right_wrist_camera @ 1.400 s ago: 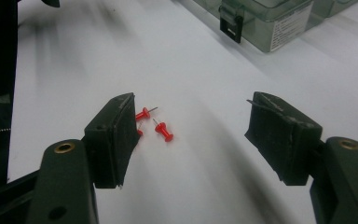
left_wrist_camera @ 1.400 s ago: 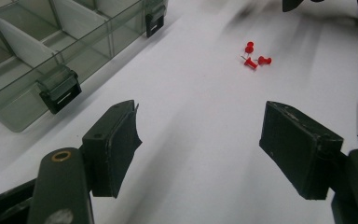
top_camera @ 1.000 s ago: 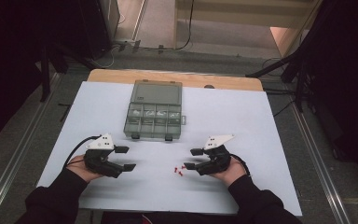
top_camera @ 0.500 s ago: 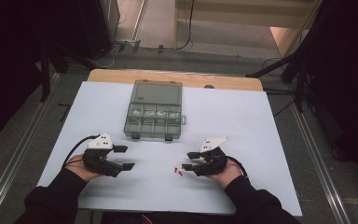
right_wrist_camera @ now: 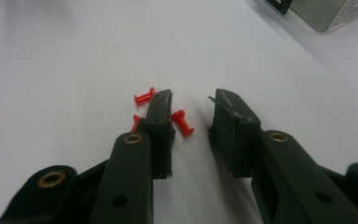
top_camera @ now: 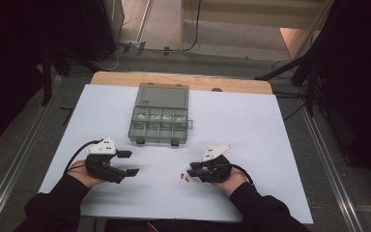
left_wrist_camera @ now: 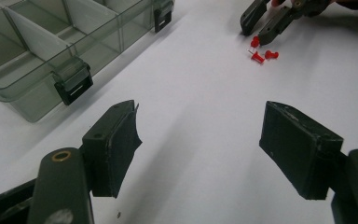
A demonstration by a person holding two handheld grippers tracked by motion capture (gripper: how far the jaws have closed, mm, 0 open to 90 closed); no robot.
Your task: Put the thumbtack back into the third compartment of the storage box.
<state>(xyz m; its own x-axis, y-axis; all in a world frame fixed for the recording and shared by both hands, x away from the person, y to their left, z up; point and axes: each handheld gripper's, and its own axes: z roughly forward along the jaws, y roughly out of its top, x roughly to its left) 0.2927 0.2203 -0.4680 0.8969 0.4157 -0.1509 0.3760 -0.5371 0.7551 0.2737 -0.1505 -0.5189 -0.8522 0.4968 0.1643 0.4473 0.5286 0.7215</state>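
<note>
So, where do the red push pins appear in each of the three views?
High view: red push pins lie low centre, by the right gripper.
Left gripper view: upper right.
Right gripper view: centre, one between the jaws.
Shared landmark: clear compartment box.

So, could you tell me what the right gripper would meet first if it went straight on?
The right gripper would likely meet a red push pin lying between its jaws, which have just been closing; the pads look not yet on it.
</note>
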